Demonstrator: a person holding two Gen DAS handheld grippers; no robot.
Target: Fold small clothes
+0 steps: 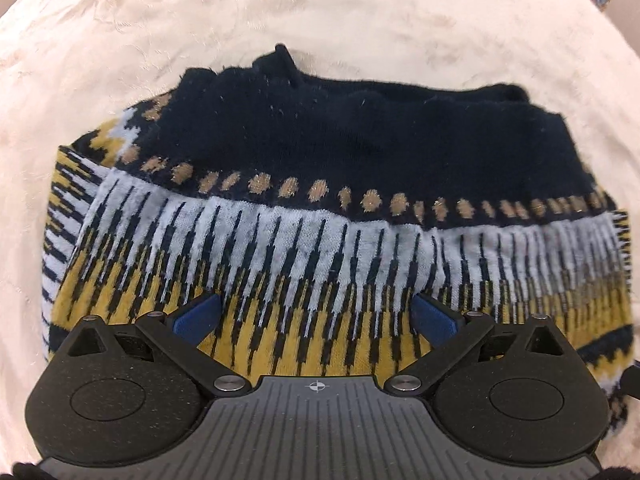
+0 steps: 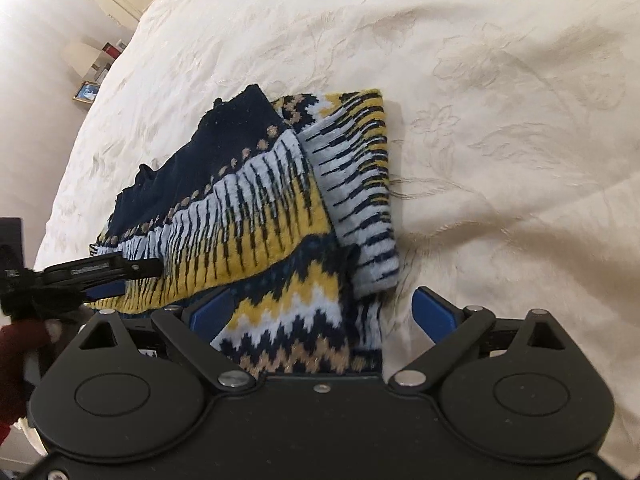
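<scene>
Two pairs of tongs are over one small garment: a knitted jumper (image 2: 256, 200) in navy, mustard yellow and pale blue-white, with zigzag and spiked bands and a row of tan dots, lying partly folded on a cream embossed bedspread (image 2: 500, 120). The left tongs (image 1: 316, 312) point steeply down at the spiked yellow band, blue pads spread wide with the knit showing between them and nothing pinched, so they are open and empty. The right tongs (image 2: 324, 308) are spread just as wide, their jaws having just been opening; the zigzag hem sits between the pads but neither pad presses on it, so I read that as no grip. In the right wrist view the left tongs' black arm lies against the jumper's left edge, beside a dark red sleeve (image 2: 16, 344). The jumper looks mostly folded, navy top layer over the patterned body, one striped sleeve tucked along the right side and sticking out a little past the edge. My call for the step: pick the near hem with both tongs level, close only once a pad is under the top layer, lift evenly, and lay it over without dragging the sleeve loose. The soft knit will likely sag, so keep the lift low.
</scene>
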